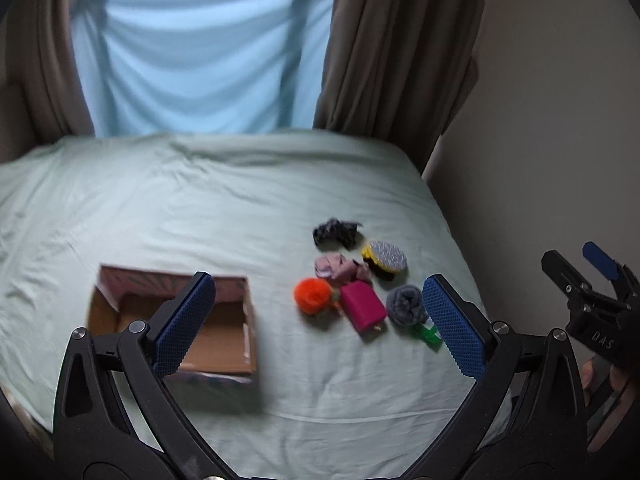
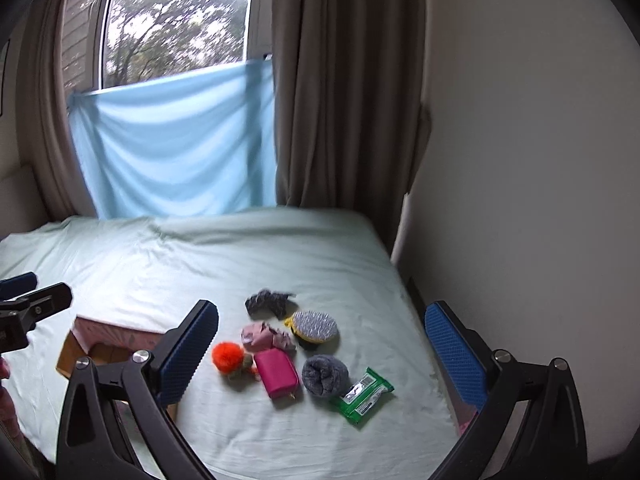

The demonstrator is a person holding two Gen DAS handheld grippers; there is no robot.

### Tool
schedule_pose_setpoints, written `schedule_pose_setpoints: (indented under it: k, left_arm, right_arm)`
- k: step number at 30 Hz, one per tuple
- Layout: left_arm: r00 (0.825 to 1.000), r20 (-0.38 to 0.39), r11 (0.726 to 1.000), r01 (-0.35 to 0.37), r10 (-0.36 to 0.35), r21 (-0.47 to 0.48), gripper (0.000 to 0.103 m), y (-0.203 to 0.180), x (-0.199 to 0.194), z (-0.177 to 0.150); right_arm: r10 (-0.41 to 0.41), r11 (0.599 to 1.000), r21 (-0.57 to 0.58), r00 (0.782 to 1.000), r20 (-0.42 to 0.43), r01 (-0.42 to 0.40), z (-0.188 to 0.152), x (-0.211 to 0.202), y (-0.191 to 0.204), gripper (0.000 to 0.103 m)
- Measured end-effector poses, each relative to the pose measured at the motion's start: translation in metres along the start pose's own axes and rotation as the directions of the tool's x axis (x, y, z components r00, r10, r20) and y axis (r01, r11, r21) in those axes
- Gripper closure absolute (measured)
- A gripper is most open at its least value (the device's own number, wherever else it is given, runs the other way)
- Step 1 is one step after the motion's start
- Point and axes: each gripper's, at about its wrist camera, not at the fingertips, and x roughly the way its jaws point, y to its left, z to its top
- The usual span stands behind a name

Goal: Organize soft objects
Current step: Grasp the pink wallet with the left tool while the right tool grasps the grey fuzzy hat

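Note:
A cluster of small items lies on the pale green bed: an orange pom-pom [image 1: 313,295] [image 2: 228,355], a magenta pouch [image 1: 363,307] [image 2: 277,373], a grey rolled sock [image 1: 407,305] [image 2: 325,374], a pink cloth [image 1: 340,266] [image 2: 264,335], a dark scrunchie [image 1: 335,231] [image 2: 267,302], a round grey-and-yellow scrubber [image 1: 386,258] [image 2: 314,326] and a green wipes pack [image 2: 362,395]. An open cardboard box [image 1: 228,332] [image 2: 116,340] sits to their left. My left gripper [image 1: 320,320] is open above the bed. My right gripper [image 2: 322,354] is open above the cluster, empty.
Brown curtains [image 2: 340,100] and a light blue cloth [image 1: 192,60] hang behind the bed. A white wall [image 2: 520,160] runs along the bed's right edge. The right gripper also shows at the right of the left wrist view [image 1: 588,276].

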Motion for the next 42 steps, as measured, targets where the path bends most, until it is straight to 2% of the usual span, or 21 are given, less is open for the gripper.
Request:
schedule_pose_setpoints:
  k: [4, 9, 13, 21, 26, 31, 35, 37, 39, 40, 42]
  left_arm:
    - [0.996, -0.088, 0.999, -0.014, 0.010, -0.044, 0.000, -0.021, 0.054, -0.013]
    - [0.979, -0.203, 0.996, 0.000, -0.018, -0.091, 0.001, -0.045, 0.130, -0.029]
    - [0.951, -0.309, 0.994, -0.020, -0.015, -0.111, 0.000, -0.060, 0.194, -0.040]
    - [0.889, -0.456, 0.980, -0.060, -0.035, -0.191, 0.001, -0.066, 0.294, -0.066]
    - [0.853, -0.520, 0.965, -0.089, -0.056, -0.249, 0.001, -0.064, 0.343, -0.081]
    - [0.829, -0.555, 0.966, -0.086, -0.067, -0.244, 0.003, -0.068, 0.382, -0.092]
    - [0.805, -0.589, 0.960, -0.104, -0.071, -0.258, 0.013, -0.068, 0.409, -0.101]
    - [0.800, -0.597, 0.959, -0.119, -0.062, -0.259, 0.016, -0.067, 0.416, -0.106]
    - [0.797, -0.602, 0.958, -0.133, -0.048, -0.253, 0.025, -0.067, 0.420, -0.107]
    - [0.796, -0.605, 0.959, -0.142, -0.037, -0.245, 0.029, -0.066, 0.421, -0.108]
    - [0.794, -0.607, 0.961, -0.140, -0.035, -0.238, 0.035, -0.065, 0.423, -0.108]
  right_arm:
    - [0.059, 0.998, -0.035, 0.997, -0.051, -0.061, -0.016, 0.042, -0.019, 0.001]
    - [0.142, 0.985, -0.081, 0.982, -0.122, -0.153, -0.037, 0.105, -0.038, 0.001]
    - [0.198, 0.964, -0.145, 0.965, -0.174, -0.224, -0.056, 0.150, -0.047, 0.001]
    - [0.284, 0.908, -0.229, 0.916, -0.282, -0.352, -0.107, 0.244, -0.054, 0.001]
    - [0.316, 0.870, -0.274, 0.890, -0.328, -0.410, -0.140, 0.286, -0.053, 0.001]
    - [0.349, 0.822, -0.326, 0.865, -0.361, -0.467, -0.164, 0.313, -0.046, 0.001]
    - [0.373, 0.793, -0.342, 0.845, -0.383, -0.505, -0.172, 0.330, -0.040, 0.001]
    - [0.380, 0.778, -0.351, 0.835, -0.397, -0.521, -0.178, 0.338, -0.035, 0.001]
    - [0.389, 0.768, -0.350, 0.825, -0.411, -0.537, -0.182, 0.344, -0.032, 0.001]
    - [0.391, 0.765, -0.350, 0.821, -0.416, -0.542, -0.183, 0.346, -0.031, 0.004]
    - [0.389, 0.759, -0.342, 0.807, -0.444, -0.554, -0.187, 0.353, -0.028, 0.020]
